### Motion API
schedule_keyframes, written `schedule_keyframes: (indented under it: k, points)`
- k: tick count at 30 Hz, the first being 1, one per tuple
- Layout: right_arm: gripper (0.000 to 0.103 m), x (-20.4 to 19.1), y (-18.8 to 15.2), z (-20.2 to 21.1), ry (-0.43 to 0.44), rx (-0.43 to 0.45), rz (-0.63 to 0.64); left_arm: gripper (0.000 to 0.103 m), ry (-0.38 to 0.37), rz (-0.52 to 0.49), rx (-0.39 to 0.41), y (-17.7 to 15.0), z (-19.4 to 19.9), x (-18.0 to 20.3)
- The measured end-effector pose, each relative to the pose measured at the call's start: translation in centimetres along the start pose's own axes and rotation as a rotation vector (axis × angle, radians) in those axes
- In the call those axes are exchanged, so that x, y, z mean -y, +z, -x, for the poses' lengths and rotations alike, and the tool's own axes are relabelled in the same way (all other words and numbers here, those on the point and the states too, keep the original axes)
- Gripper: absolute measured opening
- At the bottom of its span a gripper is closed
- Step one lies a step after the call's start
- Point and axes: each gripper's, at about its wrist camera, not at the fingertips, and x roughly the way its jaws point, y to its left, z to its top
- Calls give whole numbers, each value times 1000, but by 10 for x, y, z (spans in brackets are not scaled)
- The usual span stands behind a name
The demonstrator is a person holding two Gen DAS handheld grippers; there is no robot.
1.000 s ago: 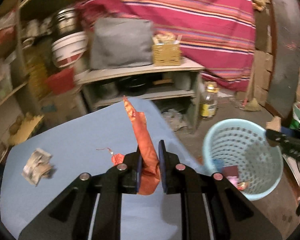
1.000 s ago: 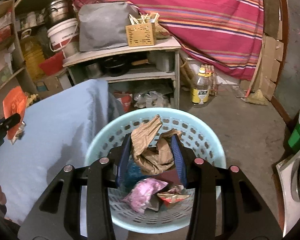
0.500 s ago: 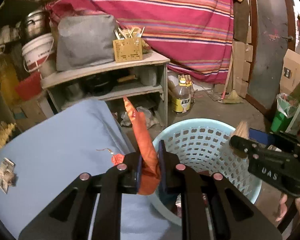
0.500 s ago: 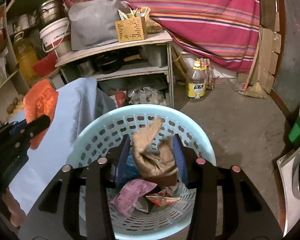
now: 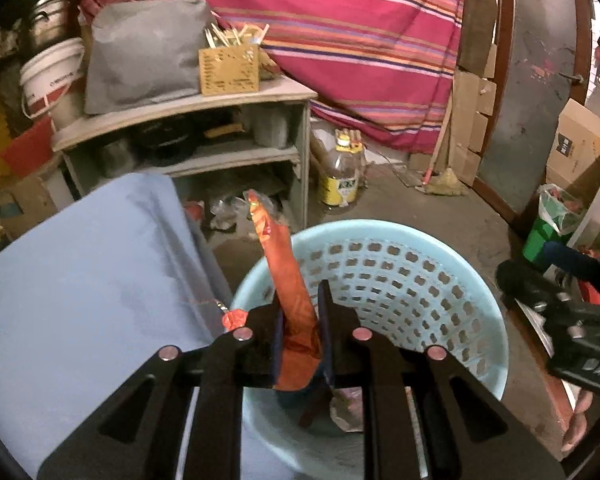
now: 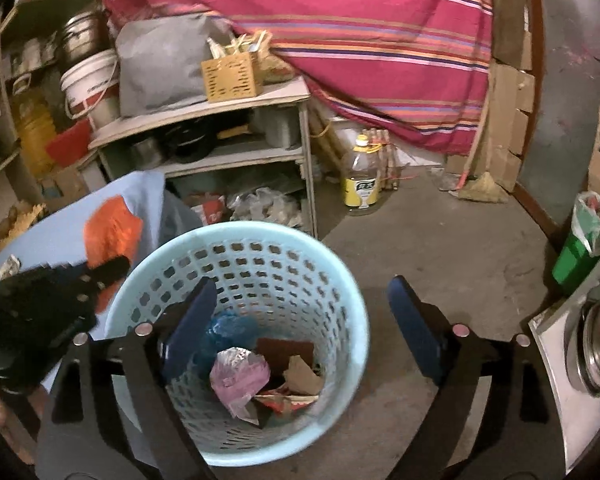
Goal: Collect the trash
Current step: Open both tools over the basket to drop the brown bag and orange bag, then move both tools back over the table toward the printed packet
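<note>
**Orange wrapper over the basket, right fingers parting**

The left gripper has its fingers clamped on an orange wrapper, which stands up between them above the near rim of the pale blue basket, placed so a release should drop it inside. The right gripper hangs over the same basket, its fingers opening wide with nothing between them; below them lie a brown paper scrap and a pink wrapper. A crumpled scrap remains on the blue tabletop, left of the left fingers.

One basket, one orange wrapper, two grippers.
</note>
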Motion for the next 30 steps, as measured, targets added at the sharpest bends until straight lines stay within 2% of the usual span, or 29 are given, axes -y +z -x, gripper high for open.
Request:
schedule_keyframes:
  k: [4, 5, 7, 8, 12, 17, 21, 25, 30]
  points:
    - [87, 12, 1, 7, 7, 10, -37, 21, -26, -5, -26, 1, -10, 9]
    - [87, 11, 2, 8, 6, 13, -36, 27, -22, -11, -26, 2, -11, 11]
    - [87, 11, 2, 8, 6, 15, -35, 67, -1, -12, -13, 2, -8, 11]
    - [87, 10, 2, 8, 6, 14, -36, 70, 13, -9, 6, 1, -4, 10]
    - [87, 8, 2, 4, 4, 5, -42, 72, 20, -1, -8, 0, 0, 1]
    - [87, 6, 3, 2, 4, 4, -38, 81, 45, 34, 6, -6, 12, -23]
    - [93, -12, 6, -2, 14, 7, -13, 84, 96, 39, 16, -20, 30, -55]
    - [99, -42, 9, -10, 27, 6, 21, 91, 177, 49, 44, -35, 56, -99]
    - [99, -87, 13, -18, 55, 9, 68, 97, 285, 86, 74, -60, 93, -175]
